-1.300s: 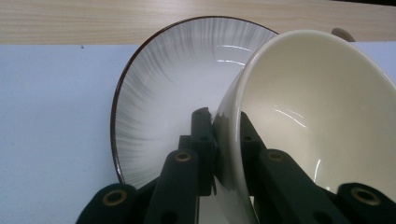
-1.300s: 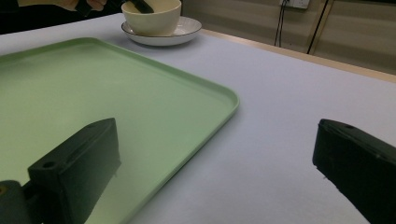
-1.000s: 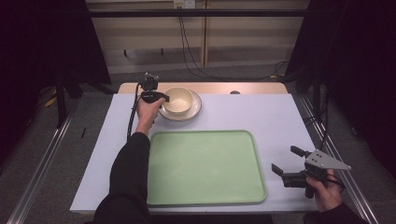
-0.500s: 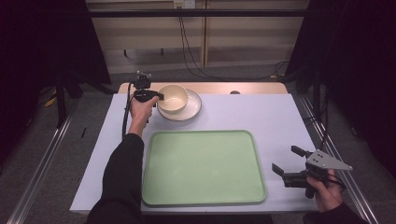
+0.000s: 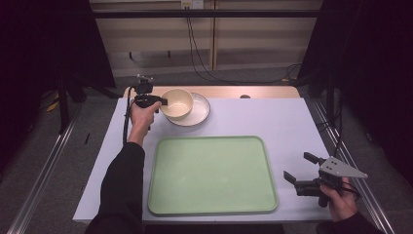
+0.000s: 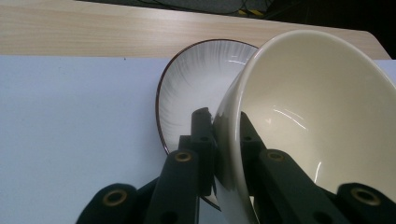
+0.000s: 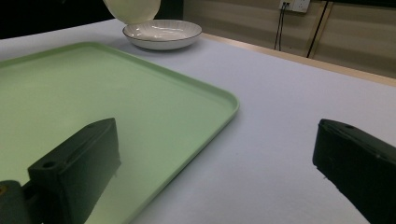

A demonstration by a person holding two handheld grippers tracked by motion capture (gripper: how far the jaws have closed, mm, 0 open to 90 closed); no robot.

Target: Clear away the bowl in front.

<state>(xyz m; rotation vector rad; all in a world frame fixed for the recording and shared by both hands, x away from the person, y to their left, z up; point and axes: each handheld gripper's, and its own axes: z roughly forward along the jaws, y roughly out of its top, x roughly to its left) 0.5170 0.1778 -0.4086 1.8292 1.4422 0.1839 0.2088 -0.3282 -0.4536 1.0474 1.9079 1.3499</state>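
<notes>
Glossy ceramic bowl point(image 6: 308, 116), matt green tray point(image 5: 212, 175)

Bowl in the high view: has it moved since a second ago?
Yes. The bowl, clamped by the left gripper, has lifted and shifted left off the plate, now tilted over its left edge.

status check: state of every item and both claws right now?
Bowl: lifted off the plate, tilted, rim pinched.
Plate: flat on the table, nothing in it.
Tray: flat on the table, nothing on it.
Left claw: shut on the bowl's rim.
Right claw: open, holding nothing, beside the tray's right edge.
</notes>
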